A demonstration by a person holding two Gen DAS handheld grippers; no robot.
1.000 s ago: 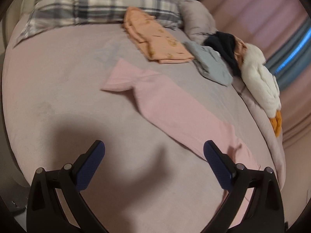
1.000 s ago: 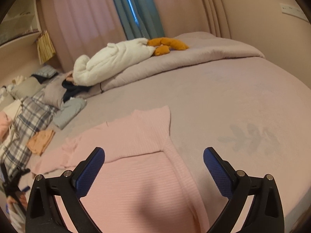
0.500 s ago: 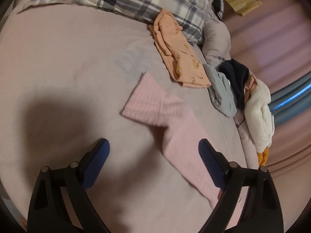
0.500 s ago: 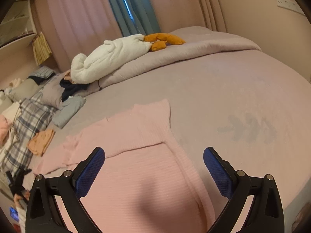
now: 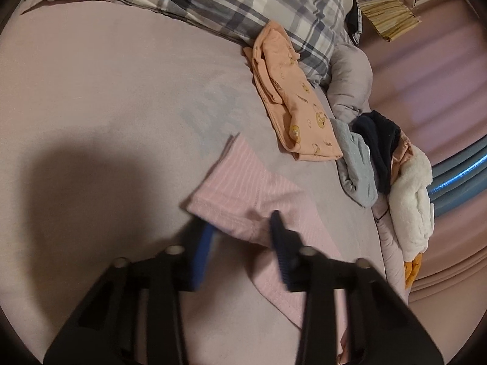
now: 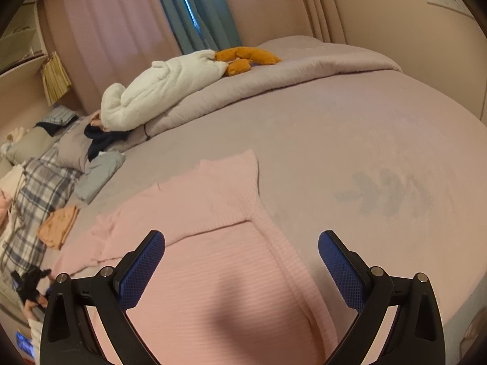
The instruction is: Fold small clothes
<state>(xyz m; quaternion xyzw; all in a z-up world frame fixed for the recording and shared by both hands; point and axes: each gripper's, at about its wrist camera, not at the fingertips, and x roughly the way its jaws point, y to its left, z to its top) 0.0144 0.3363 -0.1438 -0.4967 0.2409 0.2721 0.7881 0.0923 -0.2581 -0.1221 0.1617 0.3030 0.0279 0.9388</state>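
left tongs (image 5: 243,237) have just been closing around the pink top's sleeve cuff (image 5: 240,194) on the bed (image 5: 106,91), pads blurry.

one pink top (image 6: 213,213), one peach garment (image 5: 292,97), one grey garment (image 5: 356,167), one plaid pillow (image 5: 243,9), one white plush (orange feet) (image 6: 164,88)

Left wrist view looks steeply down, close over the pink top (image 5: 255,194). Right wrist view faces farther across the bed (image 6: 365,140). Both share that top.
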